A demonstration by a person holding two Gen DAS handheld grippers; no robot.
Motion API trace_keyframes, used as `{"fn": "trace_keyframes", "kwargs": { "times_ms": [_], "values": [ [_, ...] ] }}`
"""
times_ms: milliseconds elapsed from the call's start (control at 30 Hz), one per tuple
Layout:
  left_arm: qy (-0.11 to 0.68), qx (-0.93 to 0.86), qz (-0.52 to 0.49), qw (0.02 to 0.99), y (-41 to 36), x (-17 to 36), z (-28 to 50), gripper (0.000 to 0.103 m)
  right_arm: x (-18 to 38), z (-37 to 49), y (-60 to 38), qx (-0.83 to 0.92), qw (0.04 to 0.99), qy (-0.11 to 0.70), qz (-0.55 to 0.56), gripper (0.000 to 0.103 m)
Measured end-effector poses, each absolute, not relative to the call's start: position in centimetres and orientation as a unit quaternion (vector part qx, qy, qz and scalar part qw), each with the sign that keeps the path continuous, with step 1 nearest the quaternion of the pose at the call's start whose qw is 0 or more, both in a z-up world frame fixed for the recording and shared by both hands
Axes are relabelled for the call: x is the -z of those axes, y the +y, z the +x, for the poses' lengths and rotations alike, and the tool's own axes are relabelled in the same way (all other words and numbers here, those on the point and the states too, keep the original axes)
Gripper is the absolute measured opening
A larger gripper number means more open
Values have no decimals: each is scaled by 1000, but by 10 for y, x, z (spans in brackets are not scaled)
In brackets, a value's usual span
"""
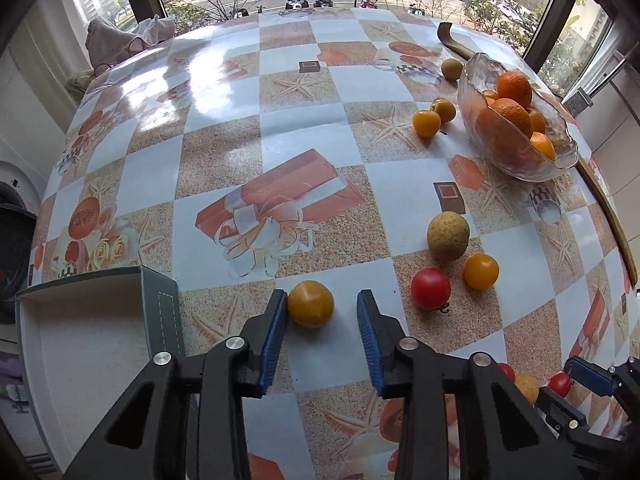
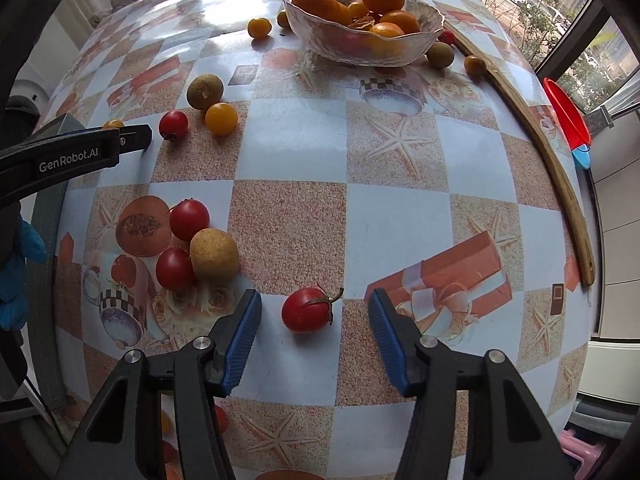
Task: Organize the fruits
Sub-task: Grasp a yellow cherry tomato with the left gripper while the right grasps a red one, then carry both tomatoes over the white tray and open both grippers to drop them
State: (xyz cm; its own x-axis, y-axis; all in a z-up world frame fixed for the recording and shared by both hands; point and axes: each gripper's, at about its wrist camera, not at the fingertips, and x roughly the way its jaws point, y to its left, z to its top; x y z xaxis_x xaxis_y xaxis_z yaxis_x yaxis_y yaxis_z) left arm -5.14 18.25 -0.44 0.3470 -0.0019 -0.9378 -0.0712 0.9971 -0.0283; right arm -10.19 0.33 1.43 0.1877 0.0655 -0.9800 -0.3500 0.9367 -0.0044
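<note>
My left gripper (image 1: 322, 304) is open, low over the table, with a yellow tomato (image 1: 310, 303) between its fingers, touching the left pad (image 1: 276, 320). My right gripper (image 2: 314, 314) is open around a red tomato with a stem (image 2: 306, 310), touching neither pad. A glass bowl (image 1: 472, 120) holds oranges at the far right; it also shows in the right wrist view (image 2: 428, 32). Loose fruit lies around: a red tomato (image 1: 430, 289), a yellow tomato (image 1: 481, 271), a tan round fruit (image 1: 448, 236), and a cluster of two red tomatoes and a tan fruit (image 2: 214, 254).
An open grey-and-white box (image 1: 160, 312) sits at the table's left front edge beside my left gripper. A curved wooden strip (image 2: 552, 152) runs along the table's right edge. A red scoop (image 2: 566, 114) hangs beyond it. Cloth (image 1: 120, 36) lies at the far left corner.
</note>
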Motion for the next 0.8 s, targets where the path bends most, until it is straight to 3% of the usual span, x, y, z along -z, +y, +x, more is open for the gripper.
{"fn": "trace_keyframes", "kwargs": {
  "times_ms": [333,800],
  "values": [
    [550,0,-74,832,187,-37,-90,22,-34,-92,-10,-164,752,638,-16,27],
    [553,-77,-114,822,261,-59,-160,23,-68,-102,68,-238,748,619,-32,28]
  ]
}}
